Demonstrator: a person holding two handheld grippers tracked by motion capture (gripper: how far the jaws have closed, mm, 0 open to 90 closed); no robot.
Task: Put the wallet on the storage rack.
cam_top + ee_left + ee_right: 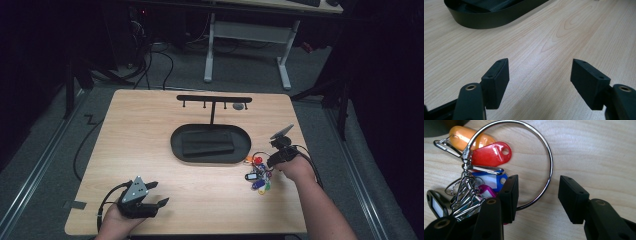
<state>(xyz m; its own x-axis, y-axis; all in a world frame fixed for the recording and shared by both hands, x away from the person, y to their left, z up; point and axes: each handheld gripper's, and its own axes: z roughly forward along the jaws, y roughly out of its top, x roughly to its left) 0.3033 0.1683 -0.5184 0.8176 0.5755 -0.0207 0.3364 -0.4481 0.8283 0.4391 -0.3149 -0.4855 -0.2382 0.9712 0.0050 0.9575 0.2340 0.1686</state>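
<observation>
Large metal ring (541, 152) carries red, orange, blue key tags (491, 153).

The person's forearms are bare, with no sleeves in sight. The left tool (150, 195) is black, with a grey three-cornered plate (135, 190) on top dotted with small dark holes, and a black cable (106, 202) loops from it. The right tool (276, 148) is also black, carries a similar grey plate (282, 131), and trails a dark cable (311, 165) along the arm. Up close, each jaw ends in a flat rectangular black pad (496, 81) with small screw recesses, fixed to a rounded black arm with a brass-coloured bushing (470, 87).
</observation>
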